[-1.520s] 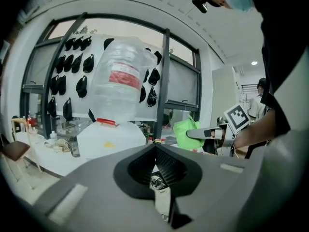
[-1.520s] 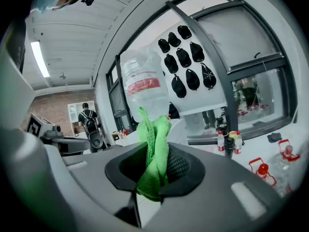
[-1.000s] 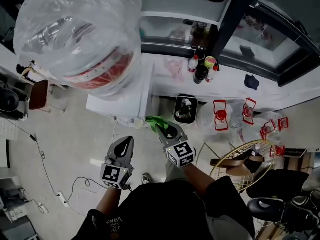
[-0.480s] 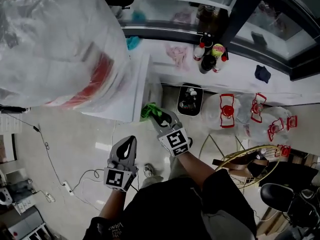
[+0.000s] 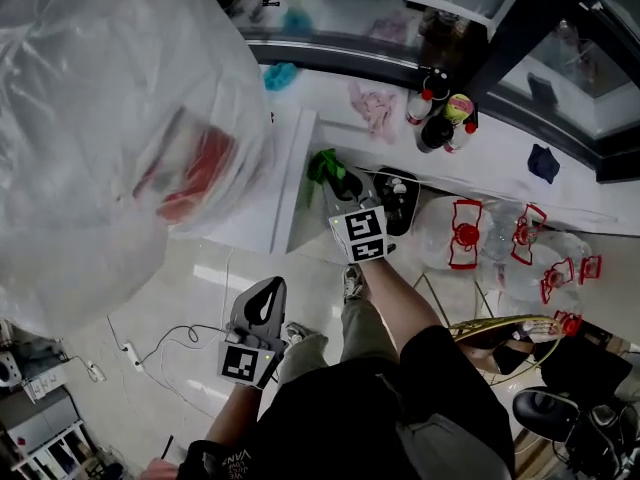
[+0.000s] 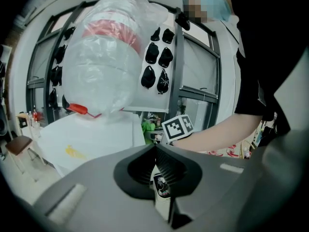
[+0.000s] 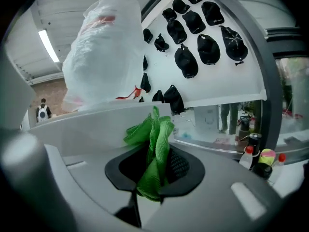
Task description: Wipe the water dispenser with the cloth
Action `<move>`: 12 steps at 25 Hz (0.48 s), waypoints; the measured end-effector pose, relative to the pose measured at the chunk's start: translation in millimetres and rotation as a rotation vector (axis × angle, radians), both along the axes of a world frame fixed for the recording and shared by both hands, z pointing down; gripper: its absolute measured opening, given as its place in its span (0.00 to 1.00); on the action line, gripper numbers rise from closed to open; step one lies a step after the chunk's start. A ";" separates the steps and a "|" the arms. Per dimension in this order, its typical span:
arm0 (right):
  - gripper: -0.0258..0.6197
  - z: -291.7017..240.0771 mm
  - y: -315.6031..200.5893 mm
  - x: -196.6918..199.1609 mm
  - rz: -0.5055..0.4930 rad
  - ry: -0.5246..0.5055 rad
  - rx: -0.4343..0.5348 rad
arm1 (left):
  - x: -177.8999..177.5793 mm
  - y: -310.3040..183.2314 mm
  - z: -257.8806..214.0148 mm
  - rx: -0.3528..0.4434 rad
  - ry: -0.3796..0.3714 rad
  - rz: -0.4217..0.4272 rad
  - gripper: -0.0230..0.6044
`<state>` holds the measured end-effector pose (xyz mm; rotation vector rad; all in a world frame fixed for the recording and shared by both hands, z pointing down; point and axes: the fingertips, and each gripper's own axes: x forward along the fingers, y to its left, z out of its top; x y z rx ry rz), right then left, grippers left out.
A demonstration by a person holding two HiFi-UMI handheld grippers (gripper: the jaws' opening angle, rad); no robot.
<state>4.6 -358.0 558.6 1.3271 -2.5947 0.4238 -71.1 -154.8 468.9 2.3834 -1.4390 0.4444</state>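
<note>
Now my right claw [image 7: 154, 167] is clamped on the bunched green cloth [image 7: 153, 144], whose tuft pokes ahead toward the white water dispenser [image 7: 91, 127] just beyond. My left claw [image 6: 155, 151] hangs closed on nothing. If I press hard, bare jaw tips could scrape its side.

The person wore a black short-sleeved shirt [image 5: 340, 418] with white lettering near the left shoulder, and grey-green trousers [image 5: 366, 330]. The 2 hand-held tools, the left gripper [image 5: 271, 286] and the right gripper [image 5: 338, 180], each had a smooth grey shell and black ribbed fingers [image 6: 169, 164] set in a black teardrop-shaped recess. Each also carried 1 cube [image 5: 361, 236] with black-and-white square markers at the hand end.
</note>
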 end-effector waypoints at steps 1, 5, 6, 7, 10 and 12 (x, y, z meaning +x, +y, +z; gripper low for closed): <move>0.16 0.6 -11.1 1.9 0.008 0.008 0.006 | 0.4 -1.2 1.4 -0.004 0.001 -0.002 0.04; 0.16 5.6 -50.8 9.0 0.035 0.041 0.003 | 1.1 -5.0 4.5 -0.012 0.003 -0.015 0.04; 0.16 6.4 -59.6 10.7 0.041 0.049 0.001 | 1.6 -5.4 4.8 -0.015 0.005 -0.021 0.04; 0.16 6.8 -67.9 12.5 0.047 0.056 0.001 | 2.3 -5.5 5.4 -0.018 0.006 -0.025 0.04; 0.16 9.0 -87.9 18.0 0.071 0.071 0.007 | 5.0 -4.9 8.6 -0.031 0.005 -0.025 0.04; 0.16 10.1 -95.9 19.1 0.080 0.087 0.016 | 6.3 -4.5 10.0 -0.037 0.007 -0.022 0.04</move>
